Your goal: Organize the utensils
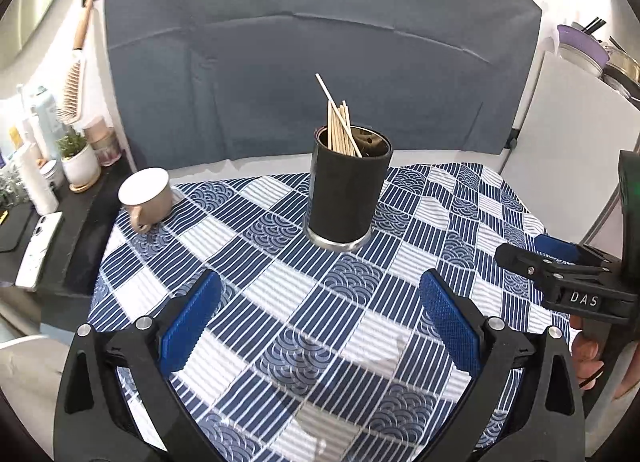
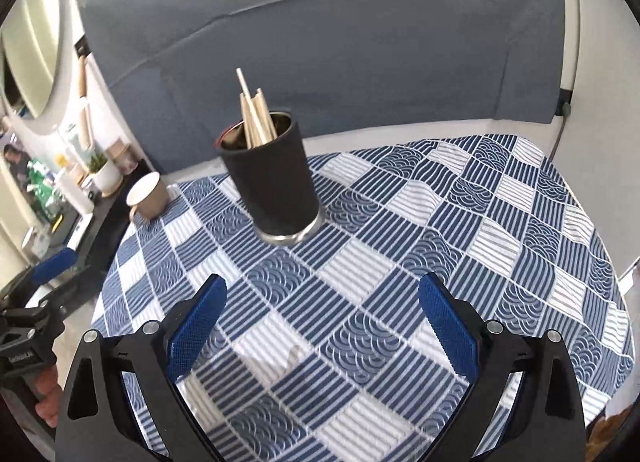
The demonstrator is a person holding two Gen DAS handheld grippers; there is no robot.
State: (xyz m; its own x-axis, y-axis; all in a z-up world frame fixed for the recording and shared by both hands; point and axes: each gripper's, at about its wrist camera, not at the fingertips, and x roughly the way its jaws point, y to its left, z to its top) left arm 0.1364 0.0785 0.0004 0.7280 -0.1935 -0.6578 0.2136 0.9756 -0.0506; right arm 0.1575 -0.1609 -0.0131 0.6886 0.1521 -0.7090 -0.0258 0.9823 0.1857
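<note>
With both sets of tongs spread wide and holding nothing, my left gripper [image 1: 320, 326] and right gripper [image 2: 322, 326] hover over bare checked cloth [image 1: 280, 262]. I judge the sorting step finished or nearly so; any next move calls for finding a stray utensil, and I see none. Ahead of both tongs, well apart from the pads, stands the black holder [image 1: 346, 193], upright, with pale wooden chopsticks [image 1: 340, 129] bundled inside, one leaning out.

White letters "DAS" on the black body of the right tongs [image 1: 560, 258].
</note>
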